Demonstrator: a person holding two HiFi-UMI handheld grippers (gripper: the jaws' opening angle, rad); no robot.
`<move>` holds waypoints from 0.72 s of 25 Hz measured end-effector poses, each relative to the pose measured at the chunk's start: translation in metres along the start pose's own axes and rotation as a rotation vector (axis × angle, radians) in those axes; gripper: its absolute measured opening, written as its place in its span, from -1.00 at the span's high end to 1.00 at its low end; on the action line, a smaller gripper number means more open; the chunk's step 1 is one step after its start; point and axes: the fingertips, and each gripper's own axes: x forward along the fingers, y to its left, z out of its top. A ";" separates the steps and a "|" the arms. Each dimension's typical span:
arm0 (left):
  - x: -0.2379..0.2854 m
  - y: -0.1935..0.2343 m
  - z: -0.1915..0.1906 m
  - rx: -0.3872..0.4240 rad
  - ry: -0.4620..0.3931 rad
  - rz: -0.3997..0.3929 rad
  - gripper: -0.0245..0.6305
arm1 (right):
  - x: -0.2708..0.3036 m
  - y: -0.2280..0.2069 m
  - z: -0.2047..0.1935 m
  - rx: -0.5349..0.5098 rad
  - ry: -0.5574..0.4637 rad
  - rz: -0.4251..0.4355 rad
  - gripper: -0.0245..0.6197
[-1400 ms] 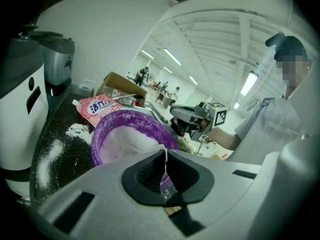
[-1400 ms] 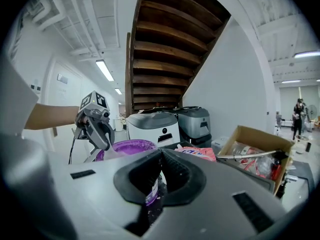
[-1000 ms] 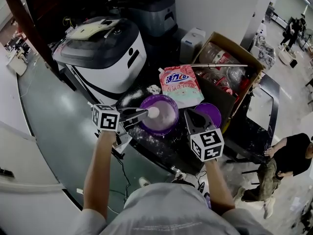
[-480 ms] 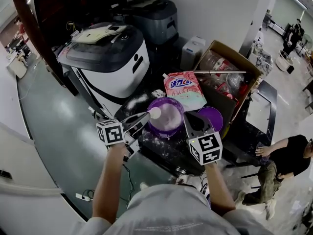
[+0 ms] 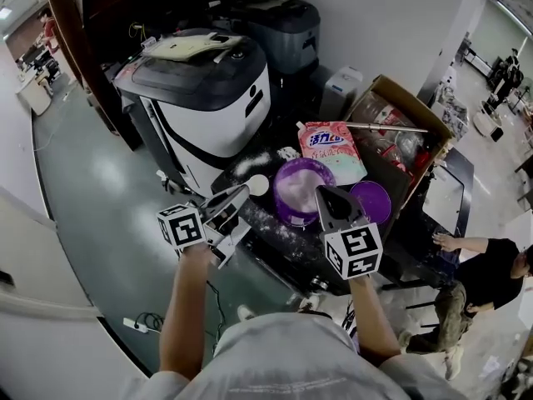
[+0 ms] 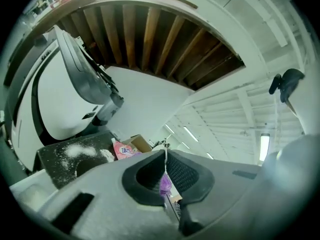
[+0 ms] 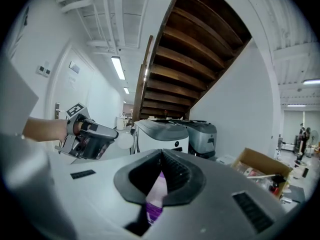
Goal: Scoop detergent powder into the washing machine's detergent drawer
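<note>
A purple tub (image 5: pixel 298 188) of white detergent powder stands on the black table (image 5: pixel 283 240). My right gripper (image 5: pixel 327 200) is shut on the tub's near rim, and the purple rim (image 7: pixel 154 196) shows between its jaws. My left gripper (image 5: pixel 229 204) is shut on the thin handle (image 6: pixel 165 160) of a white scoop (image 5: pixel 258 185). The scoop is heaped with powder and hangs left of the tub, over the table's edge beside the white and grey washing machine (image 5: pixel 208 94). In the right gripper view the left gripper (image 7: pixel 89 140) carries the scoop (image 7: pixel 123 139) level. I cannot make out the detergent drawer.
A pink detergent bag (image 5: pixel 331 150) lies behind the tub, with the purple lid (image 5: pixel 371 200) to its right. An open cardboard box (image 5: pixel 402 132) of bottles stands at the right. Spilled powder (image 5: pixel 248 164) dusts the table. A second dark machine (image 5: pixel 279 19) stands behind. A person (image 5: pixel 491 265) sits at far right.
My left gripper has drawn the filled scoop out of the tub and moved it left, towards the washing machine. The right gripper has kept its hold on the tub rim.
</note>
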 end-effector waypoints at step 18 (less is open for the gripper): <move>-0.176 0.109 -0.020 -0.049 -0.028 0.286 0.88 | 0.060 0.149 -0.045 -0.006 0.124 0.150 0.91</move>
